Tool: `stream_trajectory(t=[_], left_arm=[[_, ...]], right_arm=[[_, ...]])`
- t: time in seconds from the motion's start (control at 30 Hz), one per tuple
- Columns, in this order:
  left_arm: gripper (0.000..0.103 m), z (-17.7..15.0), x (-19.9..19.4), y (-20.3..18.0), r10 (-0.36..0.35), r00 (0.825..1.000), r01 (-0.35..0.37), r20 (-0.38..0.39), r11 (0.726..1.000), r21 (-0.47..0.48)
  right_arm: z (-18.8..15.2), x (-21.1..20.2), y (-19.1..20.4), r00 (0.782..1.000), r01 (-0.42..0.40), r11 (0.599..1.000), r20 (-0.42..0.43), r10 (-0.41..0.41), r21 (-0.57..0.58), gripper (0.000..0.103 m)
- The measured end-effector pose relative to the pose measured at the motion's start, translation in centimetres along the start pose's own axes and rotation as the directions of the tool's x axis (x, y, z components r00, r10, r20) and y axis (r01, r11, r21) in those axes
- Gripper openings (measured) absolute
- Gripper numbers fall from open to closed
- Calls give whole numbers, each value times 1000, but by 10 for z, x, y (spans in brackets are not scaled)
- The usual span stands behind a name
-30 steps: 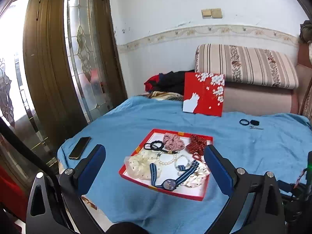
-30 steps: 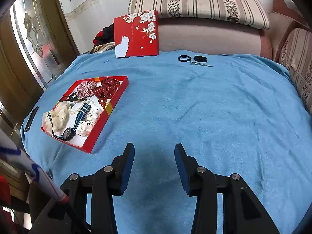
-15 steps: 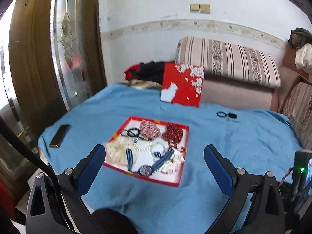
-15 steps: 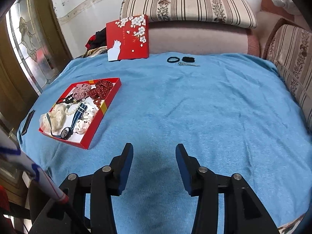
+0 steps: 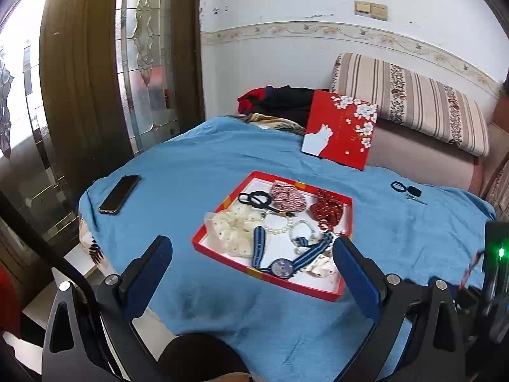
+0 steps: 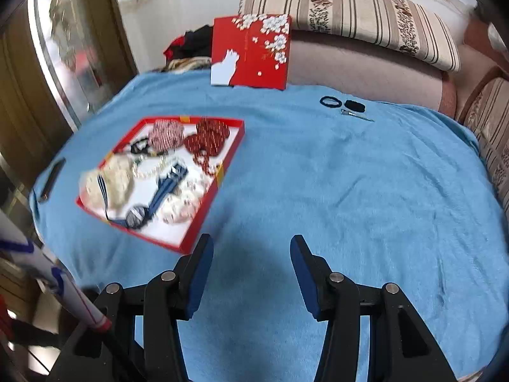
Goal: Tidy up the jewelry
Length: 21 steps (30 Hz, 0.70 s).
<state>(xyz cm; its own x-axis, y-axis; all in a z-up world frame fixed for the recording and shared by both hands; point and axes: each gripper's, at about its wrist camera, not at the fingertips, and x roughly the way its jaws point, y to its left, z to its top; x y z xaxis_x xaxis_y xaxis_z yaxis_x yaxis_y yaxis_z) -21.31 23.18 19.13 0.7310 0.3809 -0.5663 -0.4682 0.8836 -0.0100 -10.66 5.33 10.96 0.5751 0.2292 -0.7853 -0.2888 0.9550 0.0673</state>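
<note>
Left claw (image 5: 251, 251) wide open, empty, over red jewelry tray (image 5: 219, 256). Right claw (image 6: 251, 248) jaws just opening, empty, above blue cloth (image 6: 350, 191).

The right hand-held gripper (image 6: 251, 254) hangs over bare blue cloth (image 6: 350, 191), jaws just widened, nothing between them; the red tray (image 6: 235, 146) of jewelry lies left, its lid (image 6: 251, 54) propped far behind
</note>
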Motion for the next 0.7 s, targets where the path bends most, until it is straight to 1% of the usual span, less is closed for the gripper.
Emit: stream_trajectory(t=[0.1, 0.23, 0.3, 0.4, 0.57, 0.7], left_arm=[[101, -5, 6, 2, -25, 999, 24, -28, 1000, -12], [101, -11, 17, -2, -91, 992, 89, -90, 996, -22], [101, -14, 19, -6, -109, 988, 108, -108, 994, -23], [101, -17, 23, -11, -133, 982, 132, -133, 991, -22], [100, -21, 28, -17, -161, 972, 159, -173, 987, -29], [100, -23, 31, -21, -154, 969, 154, -191, 988, -20]], right_arm=[[-11, 1, 0, 999, 34, 999, -16, -35, -9, 54], [-17, -2, -9, 997, 73, 997, -28, -73, 0, 54], [-17, -4, -13, 995, 101, 995, -24, -101, 7, 55], [-17, -8, -16, 994, 108, 994, -21, -108, 17, 56], [-19, -8, -11, 994, 107, 994, -13, -107, 1, 57], [-22, -8, -8, 993, 115, 993, -8, -115, -20, 58]])
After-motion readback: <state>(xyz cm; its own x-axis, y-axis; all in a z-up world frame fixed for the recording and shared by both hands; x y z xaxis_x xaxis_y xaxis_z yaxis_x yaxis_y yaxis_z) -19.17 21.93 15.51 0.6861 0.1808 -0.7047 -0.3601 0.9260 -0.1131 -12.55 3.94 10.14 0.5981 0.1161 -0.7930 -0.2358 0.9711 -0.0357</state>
